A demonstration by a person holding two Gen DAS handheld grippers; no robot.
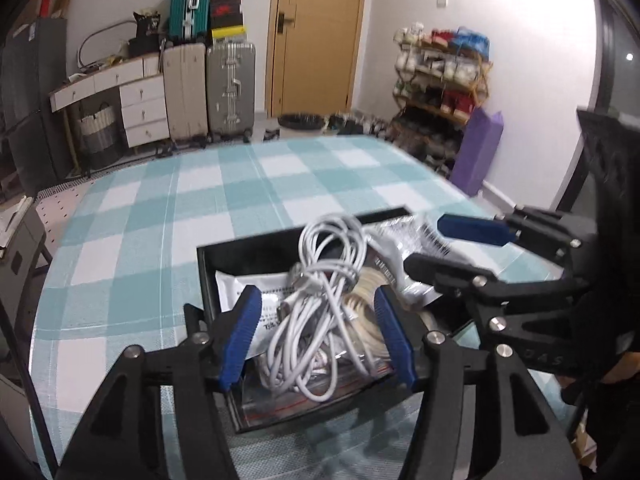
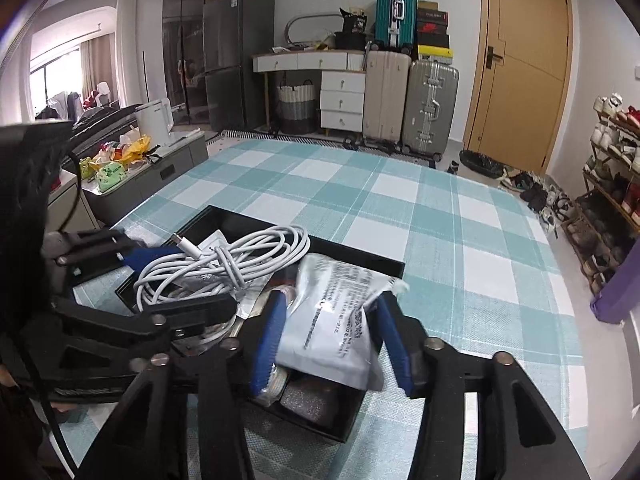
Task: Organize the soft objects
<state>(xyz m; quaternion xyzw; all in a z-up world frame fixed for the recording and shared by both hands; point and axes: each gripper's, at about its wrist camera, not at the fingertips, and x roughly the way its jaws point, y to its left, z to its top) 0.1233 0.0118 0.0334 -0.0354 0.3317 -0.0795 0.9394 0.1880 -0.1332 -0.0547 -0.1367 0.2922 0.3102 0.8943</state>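
I have both grippers over the black tray [image 1: 208, 276] on the checked tablecloth [image 1: 160, 216], and everything soft seems to be inside it already. My left gripper [image 1: 320, 336] hangs with its blue pads apart on either side of the white cable bundle [image 1: 320, 288], which lies heaped on top of the packets — I see no pad pressing into it, so I judge the cable to be resting free. My right gripper [image 2: 334, 340] is spread wide too, straddling the white printed pouch [image 2: 340, 320] at the near end of the tray; whether a pad brushes the pouch I cannot tell. The step in hand, as I read it, is settling these things so they sit below the rim. To do it well I would come down slowly and square on the cable's middle, where the wrap binds the loops, not on a stray loop, since loose coils will spring out or drag over the edge. The pouch looks slippery and puffed — I would nudge it flat rather than pinch it. The two tools are near each other, so I would move one at a time.
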